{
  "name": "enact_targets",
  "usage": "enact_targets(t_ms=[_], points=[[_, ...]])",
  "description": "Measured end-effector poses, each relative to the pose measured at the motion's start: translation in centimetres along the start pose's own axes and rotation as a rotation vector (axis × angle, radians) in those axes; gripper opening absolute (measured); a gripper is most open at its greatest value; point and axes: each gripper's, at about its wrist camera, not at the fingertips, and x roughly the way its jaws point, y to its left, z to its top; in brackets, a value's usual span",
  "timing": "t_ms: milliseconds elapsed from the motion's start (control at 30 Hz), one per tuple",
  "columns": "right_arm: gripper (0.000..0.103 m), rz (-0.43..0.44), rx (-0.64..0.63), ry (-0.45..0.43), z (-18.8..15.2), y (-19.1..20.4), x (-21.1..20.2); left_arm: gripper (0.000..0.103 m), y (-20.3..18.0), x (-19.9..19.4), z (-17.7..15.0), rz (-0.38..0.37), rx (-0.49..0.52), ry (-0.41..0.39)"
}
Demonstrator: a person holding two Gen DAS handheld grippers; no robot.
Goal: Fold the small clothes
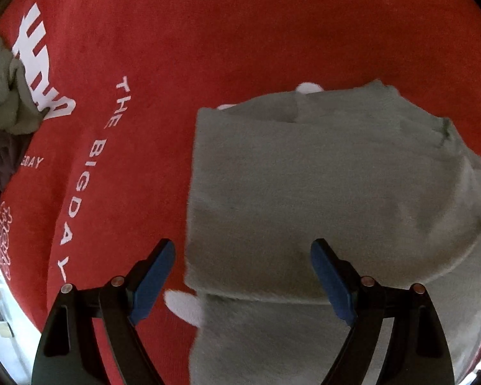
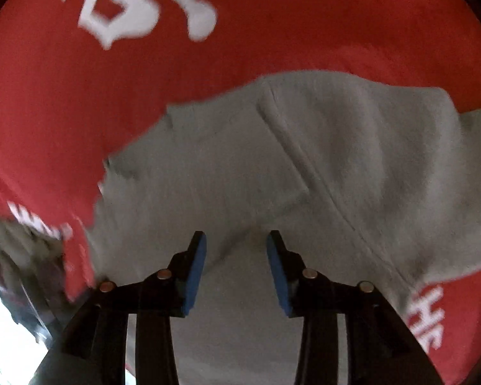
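Left wrist view: left gripper [image 1: 243, 274] with fingers [image 1: 154, 277] spread wide and released, poised over the near left edge of a folded grey garment [image 1: 320, 192], which lies flat on a red cloth [image 1: 208, 32] printed with white lettering; a crumpled green garment [image 1: 6, 93] sits at the far left. Right wrist view: right gripper [image 2: 236, 271] with fingers [image 2: 195, 276] parted and gripping nothing, above the grey garment [image 2: 272, 160] on the red cloth [image 2: 304, 32]
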Motion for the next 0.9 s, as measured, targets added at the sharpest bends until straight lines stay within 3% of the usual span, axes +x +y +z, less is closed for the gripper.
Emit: enact_targets(t_ms=[67,167,300,400,533,667,900], points=[[0.040,-0.030,-0.029,0.012,0.6,0.2,0.9,0.087,-1.0,-0.6,-0.3,-0.004,0.014,0.003],[0.003,-0.010,-0.013,0.015,0.4,-0.2,0.8,0.087,-2.3,-1.1,-0.8,-0.026,0.022,0.008],[0.003,-0.041,0.014,-0.026,0.2,-2.2,-0.8,0.087,-3.7,0.0,-1.2,-0.012,0.022,0.047],[0.007,-0.007,0.045,0.005,-0.3,-4.1,-1.6,0.087,-4.3,0.0,-1.2,0.003,0.028,0.042],[0.012,-0.006,-0.016,0.005,-1.5,-4.4,-3.5,0.087,-4.7,-0.1,-1.1,0.021,0.043,0.049],[0.050,-0.001,-0.019,0.020,-3.0,-5.1,-5.2,0.087,-5.5,-0.9,-1.0,0.035,0.065,0.056],[0.050,0.004,0.000,0.022,-4.8,-6.8,-7.1,0.087,-8.6,-2.3,-1.6,0.037,0.131,0.076]])
